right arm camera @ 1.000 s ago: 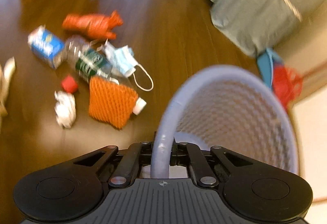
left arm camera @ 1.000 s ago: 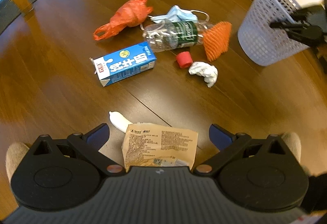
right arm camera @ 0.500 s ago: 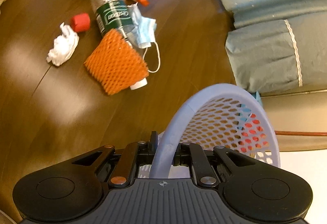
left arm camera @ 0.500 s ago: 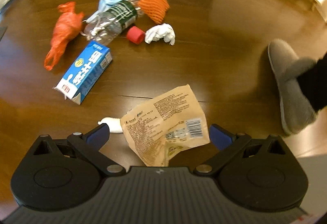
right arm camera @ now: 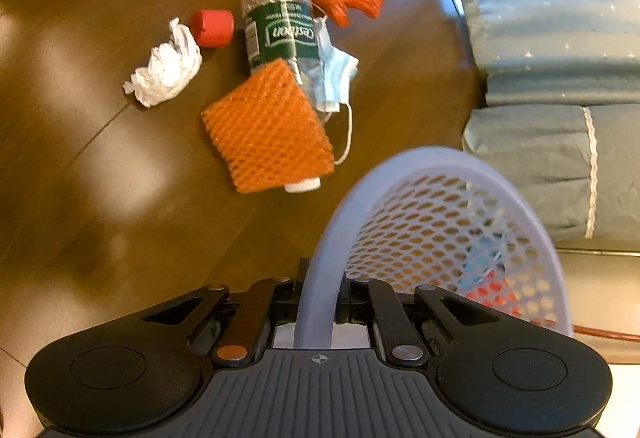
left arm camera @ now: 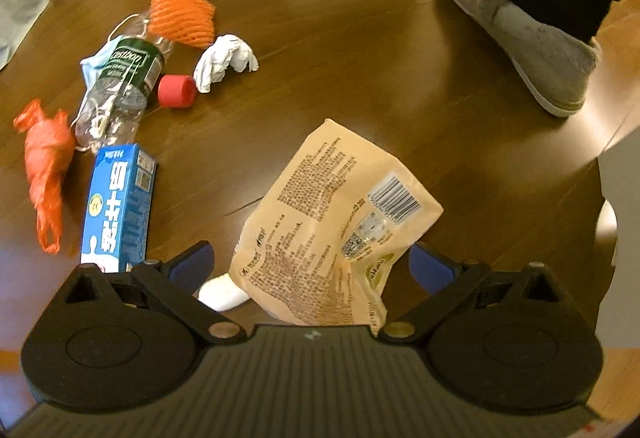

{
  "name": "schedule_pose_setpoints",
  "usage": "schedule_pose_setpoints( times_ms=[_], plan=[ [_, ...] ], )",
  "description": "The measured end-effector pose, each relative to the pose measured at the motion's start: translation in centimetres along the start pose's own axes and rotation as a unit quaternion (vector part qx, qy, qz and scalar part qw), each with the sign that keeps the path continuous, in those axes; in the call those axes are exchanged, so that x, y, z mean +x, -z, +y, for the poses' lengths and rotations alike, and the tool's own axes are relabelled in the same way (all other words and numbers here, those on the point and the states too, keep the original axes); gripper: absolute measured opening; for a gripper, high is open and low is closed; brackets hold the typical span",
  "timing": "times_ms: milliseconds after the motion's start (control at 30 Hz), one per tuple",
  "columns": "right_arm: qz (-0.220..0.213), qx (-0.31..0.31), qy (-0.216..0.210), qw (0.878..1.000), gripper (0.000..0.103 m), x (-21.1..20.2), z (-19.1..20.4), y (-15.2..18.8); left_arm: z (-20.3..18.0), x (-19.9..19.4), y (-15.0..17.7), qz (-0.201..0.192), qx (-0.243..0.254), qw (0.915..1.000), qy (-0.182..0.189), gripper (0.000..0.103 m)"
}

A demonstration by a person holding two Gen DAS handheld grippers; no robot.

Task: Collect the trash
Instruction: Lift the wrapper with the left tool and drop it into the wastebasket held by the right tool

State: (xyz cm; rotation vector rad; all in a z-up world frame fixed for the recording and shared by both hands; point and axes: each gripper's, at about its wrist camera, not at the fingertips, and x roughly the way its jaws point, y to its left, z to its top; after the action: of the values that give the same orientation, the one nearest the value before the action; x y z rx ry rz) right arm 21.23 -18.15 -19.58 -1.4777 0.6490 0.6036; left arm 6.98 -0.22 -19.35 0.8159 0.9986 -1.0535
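Between the spread blue-tipped fingers of the left gripper lies a tan snack wrapper on the wooden floor, barcode side up, with a small white scrap poking out from under its near edge; neither finger touches the wrapper. Just left of that gripper sits a blue milk carton, and beyond it a crushed clear bottle with a green label, a face mask under it, a red cap, a crumpled white tissue, an orange foam net and an orange plastic bag. A grey slipper stands well to the right. The right gripper has its fingers pinched tight on the rim of the lavender mesh basket, which hangs tilted near the litter pile.
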Motion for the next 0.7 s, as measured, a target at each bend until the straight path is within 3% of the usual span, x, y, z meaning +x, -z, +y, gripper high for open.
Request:
schedule_pose_setpoints(
  times_ms=[267,567,700],
  plan=[
    [-0.031,0.046,-0.006,0.998,0.000,1.1,0.8,-2.0,1.4,-0.8,-0.1,-0.030,0.000,0.9995,0.006,0.102],
    [-0.037,0.121,0.013,0.992,0.000,2.4,1.0,-3.5,3.0,-1.3,-0.4,-0.080,-0.060,0.9950,-0.006,0.101],
    [-0.032,0.141,0.025,0.989,0.000,2.9,0.2,-4.1,1.9,-0.8,-0.3,-0.091,-0.026,0.9955,0.010,0.101]
  ],
)
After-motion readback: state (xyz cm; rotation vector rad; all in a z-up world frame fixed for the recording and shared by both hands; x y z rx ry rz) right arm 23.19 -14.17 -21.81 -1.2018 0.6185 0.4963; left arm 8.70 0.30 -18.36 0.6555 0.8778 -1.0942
